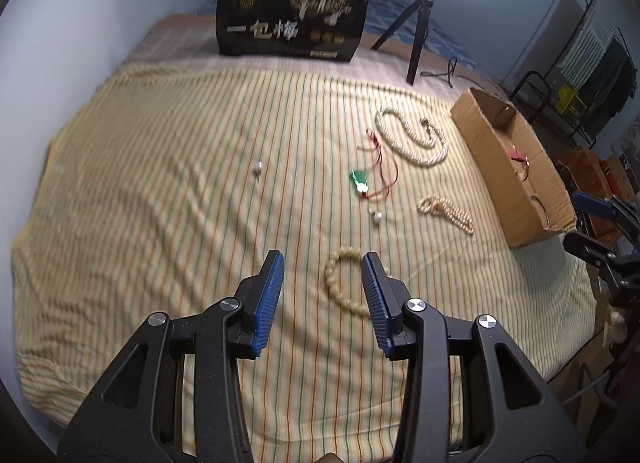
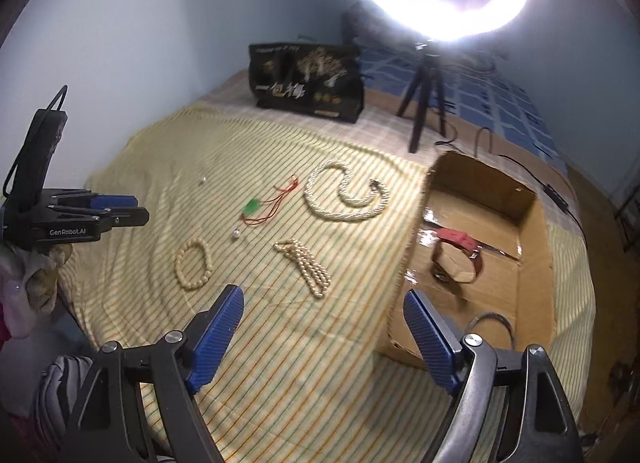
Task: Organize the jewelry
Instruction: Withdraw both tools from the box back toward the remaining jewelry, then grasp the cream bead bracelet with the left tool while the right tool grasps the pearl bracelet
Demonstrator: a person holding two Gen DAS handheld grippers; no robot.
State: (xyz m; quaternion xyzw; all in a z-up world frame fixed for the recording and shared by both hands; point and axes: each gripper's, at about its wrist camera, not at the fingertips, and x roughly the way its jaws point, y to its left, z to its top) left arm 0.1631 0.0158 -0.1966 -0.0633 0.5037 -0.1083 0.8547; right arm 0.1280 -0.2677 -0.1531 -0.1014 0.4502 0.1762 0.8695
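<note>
Jewelry lies on a striped bedsheet. A cream bead bracelet (image 1: 340,283) (image 2: 193,265) lies just ahead of my open, empty left gripper (image 1: 323,261), seen from the side in the right wrist view (image 2: 132,209). A small pearl strand (image 1: 446,213) (image 2: 306,265), a long twisted pearl necklace (image 1: 414,135) (image 2: 346,197), a green pendant on red cord (image 1: 360,182) (image 2: 253,207) and loose pearls (image 1: 377,217) (image 1: 258,167) lie beyond. A cardboard box (image 1: 516,167) (image 2: 532,223) holds a red watch (image 2: 458,257). My right gripper (image 2: 323,299) is open and empty above the sheet beside the box.
A black gift bag (image 1: 290,19) (image 2: 306,81) stands at the back. A ring light on a tripod (image 1: 420,19) (image 2: 426,91) stands behind the box with cables. The wall runs along the left. The bed edge drops off at the right, with clutter beyond.
</note>
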